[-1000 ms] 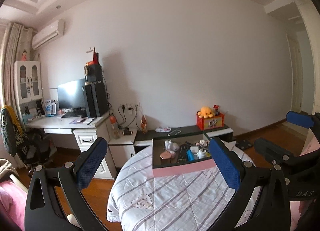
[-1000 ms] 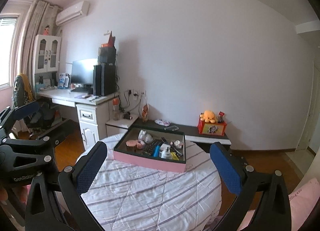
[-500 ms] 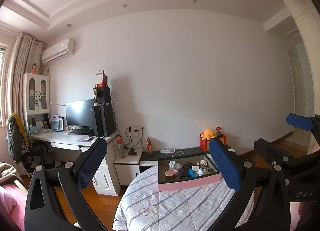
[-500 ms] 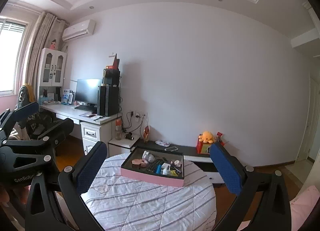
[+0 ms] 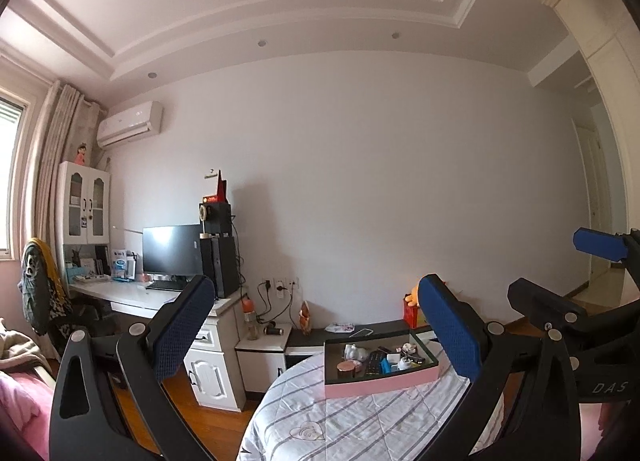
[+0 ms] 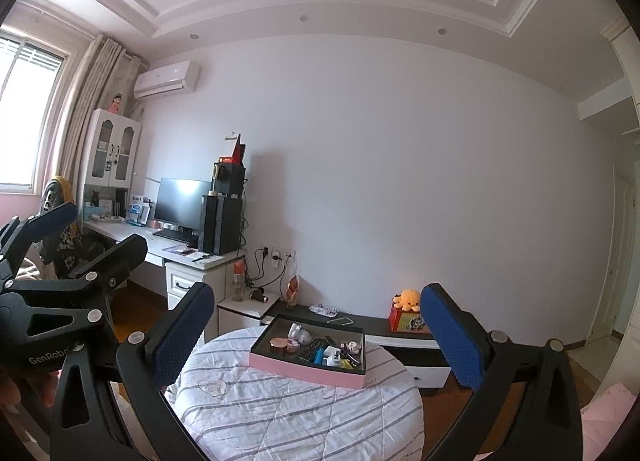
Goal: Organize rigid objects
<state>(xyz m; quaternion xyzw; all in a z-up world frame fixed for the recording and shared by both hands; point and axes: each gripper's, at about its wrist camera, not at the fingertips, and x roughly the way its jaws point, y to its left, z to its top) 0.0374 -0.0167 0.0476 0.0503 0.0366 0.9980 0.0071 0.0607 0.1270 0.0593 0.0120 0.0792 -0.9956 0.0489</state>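
Both cameras have tipped up and pulled back over the last second, so the pink tray on the round bed sits lower and smaller. My left hand-held gripper and right hand-held gripper gape wide, holding nothing. The small items all lie inside that tray, so I'm backed away from it.

Soft daylight fills the room, entering from the bright, slightly blown-out slatted window at the left. The plain white back wall is evenly lit and dims toward its right end, farthest from that window. The tall black speaker stack throws a faint shadow on the wall to its right. A pale glare patch sits on the dark flat monitor screen. Both views are sharp at centre, with strong fisheye bending of the ceiling mouldings and black vignetting in the corners.
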